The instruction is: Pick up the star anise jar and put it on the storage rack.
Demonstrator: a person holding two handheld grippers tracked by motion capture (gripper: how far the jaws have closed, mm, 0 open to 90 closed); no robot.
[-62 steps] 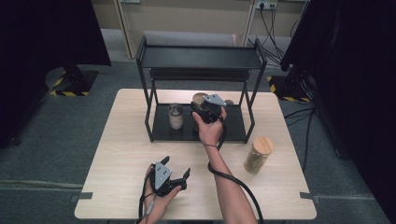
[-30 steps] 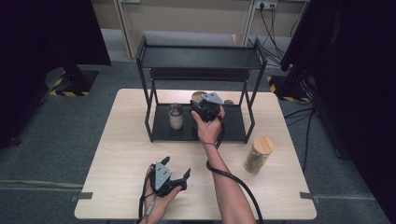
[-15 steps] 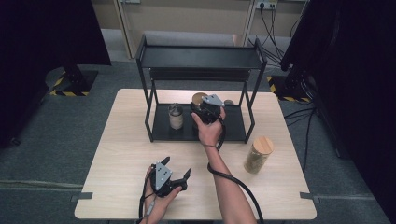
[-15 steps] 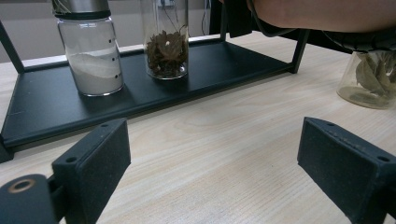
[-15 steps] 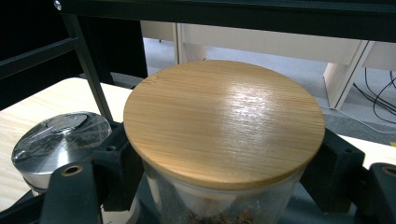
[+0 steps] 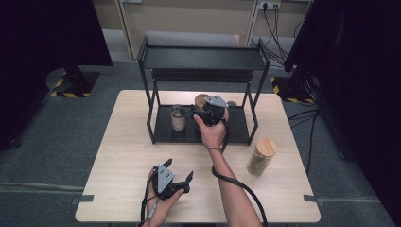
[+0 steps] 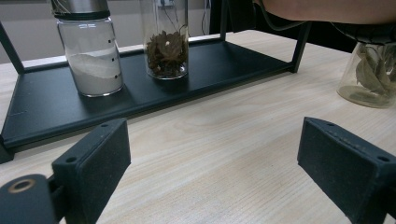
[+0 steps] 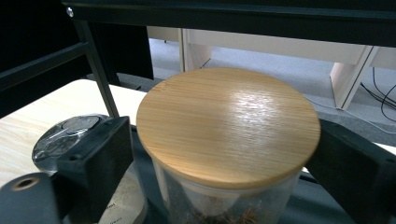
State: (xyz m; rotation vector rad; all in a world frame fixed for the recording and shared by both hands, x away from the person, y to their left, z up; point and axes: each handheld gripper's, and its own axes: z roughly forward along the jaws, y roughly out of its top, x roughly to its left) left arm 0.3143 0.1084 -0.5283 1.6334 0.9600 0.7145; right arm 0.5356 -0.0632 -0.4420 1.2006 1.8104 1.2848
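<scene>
On the bottom tier of a black rack (image 6: 203, 59) stands a glass jar with a wooden lid (image 6: 202, 100) (image 8: 229, 123) (image 7: 167, 44), holding dried brown bits. My right gripper (image 6: 201, 109) (image 8: 224, 154) is open, with one jaw on each side of this jar just under the lid. To its left is a metal-lidded jar of white powder (image 6: 178, 117) (image 7: 91, 51) (image 8: 70, 133). My left gripper (image 6: 177, 172) (image 7: 215, 158) rests open on the table near the front edge, with nothing between its jaws.
A second wooden-lidded jar with dried leaves (image 6: 261, 156) (image 7: 371, 74) stands on the wooden table (image 6: 123, 156) right of the rack. The rack's top tier hangs low over the jars, and its thin posts (image 6: 150, 118) frame the bottom tier. Cables trail from both grippers.
</scene>
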